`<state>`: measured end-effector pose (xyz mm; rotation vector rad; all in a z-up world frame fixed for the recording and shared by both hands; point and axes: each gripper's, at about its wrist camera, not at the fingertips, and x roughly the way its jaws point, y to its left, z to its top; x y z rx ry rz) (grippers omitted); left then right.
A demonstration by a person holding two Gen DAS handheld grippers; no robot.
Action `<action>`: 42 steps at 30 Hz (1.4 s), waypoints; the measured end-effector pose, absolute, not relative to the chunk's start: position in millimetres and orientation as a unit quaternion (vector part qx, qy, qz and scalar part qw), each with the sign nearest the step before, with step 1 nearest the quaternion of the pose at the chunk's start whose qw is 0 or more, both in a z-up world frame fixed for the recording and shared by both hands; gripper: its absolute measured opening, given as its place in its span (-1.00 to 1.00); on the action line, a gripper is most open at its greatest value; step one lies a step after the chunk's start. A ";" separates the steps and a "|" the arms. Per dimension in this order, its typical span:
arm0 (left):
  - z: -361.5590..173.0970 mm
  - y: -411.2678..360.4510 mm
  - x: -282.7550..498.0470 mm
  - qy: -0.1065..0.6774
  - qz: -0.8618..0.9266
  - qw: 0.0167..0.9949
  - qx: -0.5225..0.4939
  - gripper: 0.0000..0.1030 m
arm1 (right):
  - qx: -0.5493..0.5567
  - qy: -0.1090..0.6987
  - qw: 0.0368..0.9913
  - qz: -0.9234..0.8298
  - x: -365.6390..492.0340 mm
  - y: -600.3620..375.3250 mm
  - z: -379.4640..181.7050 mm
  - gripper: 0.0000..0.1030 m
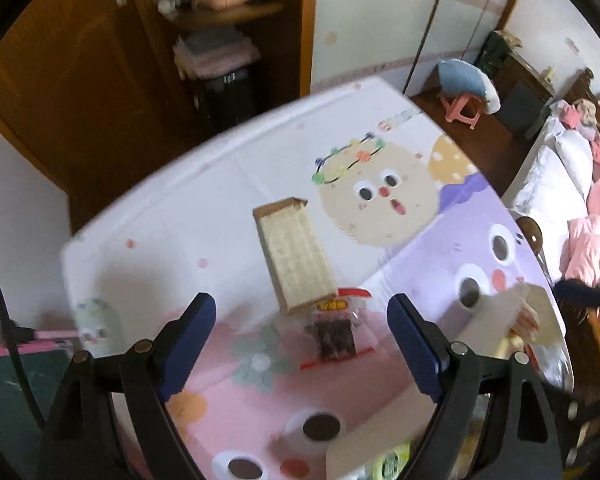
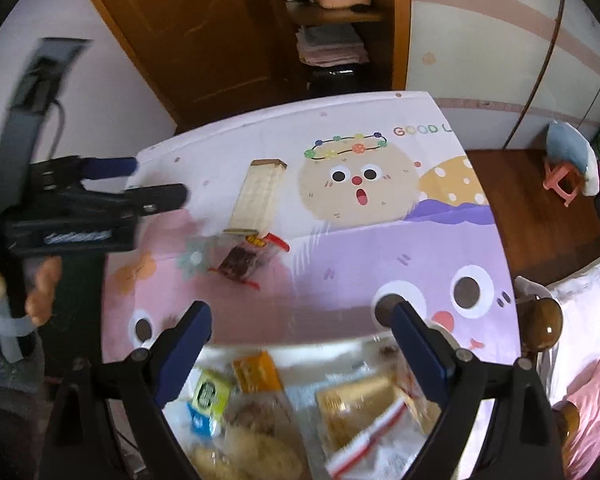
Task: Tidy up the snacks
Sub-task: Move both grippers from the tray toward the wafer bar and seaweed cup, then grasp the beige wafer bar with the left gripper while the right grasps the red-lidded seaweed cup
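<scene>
A long tan wafer packet [image 1: 294, 256] lies on the cartoon-printed table cover [image 1: 180, 216], with a small clear packet of dark snacks with a red and yellow label [image 1: 335, 328] at its near end. My left gripper [image 1: 302, 330] is open and empty, hovering above the small packet. Both packets show in the right wrist view, wafer packet [image 2: 258, 196] and dark packet [image 2: 246, 258]. My right gripper [image 2: 302, 338] is open and empty above a pile of snack packets [image 2: 284, 412] at the table's near edge. The left gripper [image 2: 148, 184] shows at the left in that view.
A brown wardrobe with shelves [image 2: 328, 20] stands behind the table. A pink stool [image 2: 560, 180] is on the wood floor at right. A bed with pink bedding [image 1: 588, 220] and a wooden bedpost [image 2: 542, 324] lie to the right. A white bag edge [image 1: 364, 452] is near.
</scene>
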<state>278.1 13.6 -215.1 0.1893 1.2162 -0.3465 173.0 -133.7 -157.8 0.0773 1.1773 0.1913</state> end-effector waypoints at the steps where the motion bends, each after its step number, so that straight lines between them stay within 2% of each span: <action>1: -228.3 14.0 287.0 0.574 -0.163 0.798 0.080 0.69 | 0.031 0.558 0.825 0.084 177.7 -129.7 -164.0 0.78; 9: -317.2 9.5 339.2 0.635 -0.136 0.760 0.024 0.68 | 0.015 0.594 0.802 0.068 207.2 -103.6 -212.7 0.78; 17: -354.3 1.6 352.1 0.660 -0.129 0.740 0.022 0.64 | 0.025 0.611 0.789 0.056 222.0 -95.7 -232.8 0.78; 20: -353.4 -4.1 346.6 0.645 -0.126 0.751 0.065 0.44 | 0.029 0.617 0.785 0.050 228.1 -93.7 -240.5 0.78; 22: -350.9 -6.6 342.0 0.635 -0.127 0.757 0.091 0.06 | 0.037 0.622 0.781 0.046 231.9 -92.8 -245.5 0.78; 28: -347.4 20.6 331.8 0.633 -0.131 0.761 0.058 0.03 | 0.052 0.636 0.769 0.049 245.3 -78.2 -260.8 0.78; 38: -333.8 107.8 300.8 0.620 -0.083 0.780 -0.014 0.03 | 0.032 0.669 0.741 0.057 268.0 -26.6 -291.3 0.78; 40: -328.1 124.4 292.2 0.614 -0.070 0.786 -0.022 0.03 | 0.016 0.678 0.733 0.054 267.8 -16.1 -298.1 0.70; 42: -322.1 136.5 284.9 0.609 -0.058 0.791 -0.025 0.03 | 0.000 0.689 0.723 0.047 266.7 -8.6 -306.2 0.28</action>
